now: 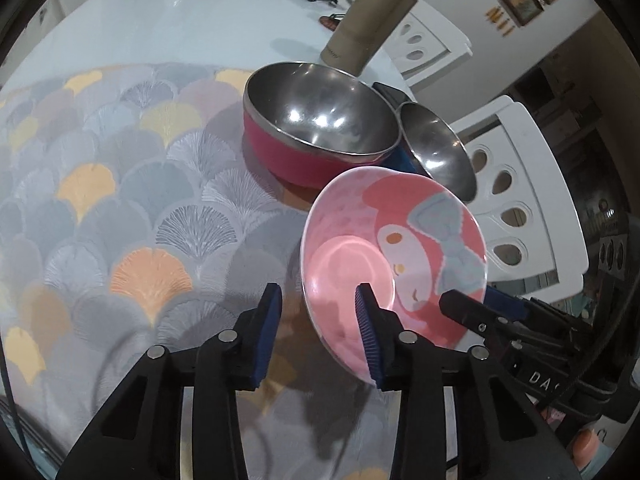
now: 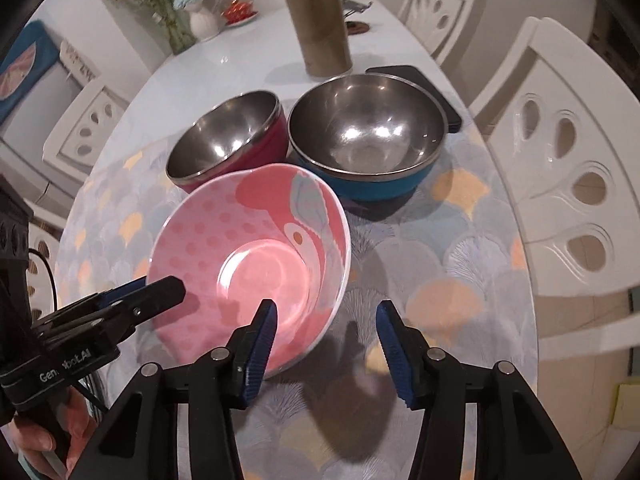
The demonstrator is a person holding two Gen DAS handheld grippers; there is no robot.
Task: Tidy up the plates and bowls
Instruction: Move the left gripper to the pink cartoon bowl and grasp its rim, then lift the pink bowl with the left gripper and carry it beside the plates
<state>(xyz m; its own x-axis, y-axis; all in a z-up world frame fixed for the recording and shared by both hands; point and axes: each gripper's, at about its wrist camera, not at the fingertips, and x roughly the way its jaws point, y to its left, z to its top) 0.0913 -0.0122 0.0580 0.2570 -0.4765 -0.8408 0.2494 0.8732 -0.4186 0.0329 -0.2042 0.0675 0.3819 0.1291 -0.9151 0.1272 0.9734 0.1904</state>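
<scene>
The pink cartoon bowl (image 2: 248, 268) is tilted up off the patterned surface (image 2: 460, 264), and both tongs are at its rim. The left tongs (image 1: 318, 334) straddle the near edge, 1 finger (image 1: 370, 340) inside the bowl and the other (image 1: 268, 332) outside; the gap between them looks wide, so I judge them open around the rim, not yet clamped. The right tongs (image 2: 326, 344) do likewise on the opposite edge, 1 finger inside and 1 out, jaws spread and apparently not pinching. What keeps the bowl tilted cannot be told for sure. Behind it stand 2 steel-lined bowls side by side and touching: the red bowl (image 2: 228, 136) and the blue bowl (image 2: 372, 140), both upright and empty, with a tall brown flask (image 2: 316, 24) further back. No plates are visible in either view. As for progress, nothing is nested yet: 3 bowls remain separate, so the organizing seems at an early stage. The likely step in hand is carrying the pink bowl toward the 2 metal ones; stacking all 3 remains to be done.
</scene>
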